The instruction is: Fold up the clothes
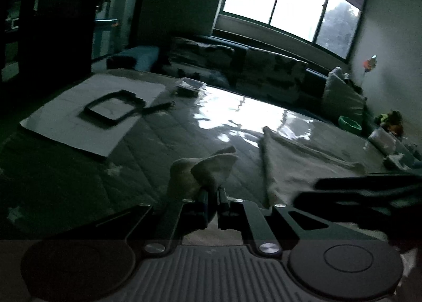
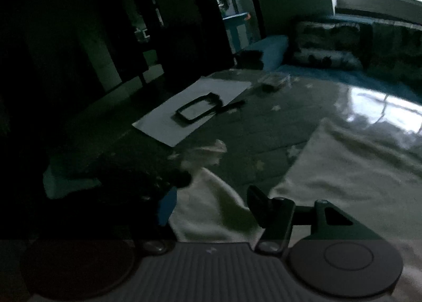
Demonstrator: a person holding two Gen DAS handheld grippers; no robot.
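Left wrist — fingers [image 1: 213, 193] pinching soft, crumpled pale cloth [image 1: 203, 170].

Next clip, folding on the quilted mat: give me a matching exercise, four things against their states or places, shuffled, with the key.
Things:
1. left gripper
2. right gripper
3. black frame
4. clear container

States or places:
A. lies on the white sheet
B. fingers apart, pale cloth between them, not pinched
C. stands on the mat beyond the white sheet's far corner
D. fingers shut on a bunched cloth corner

Pairs: 1-D, 2-B, 3-A, 4-C
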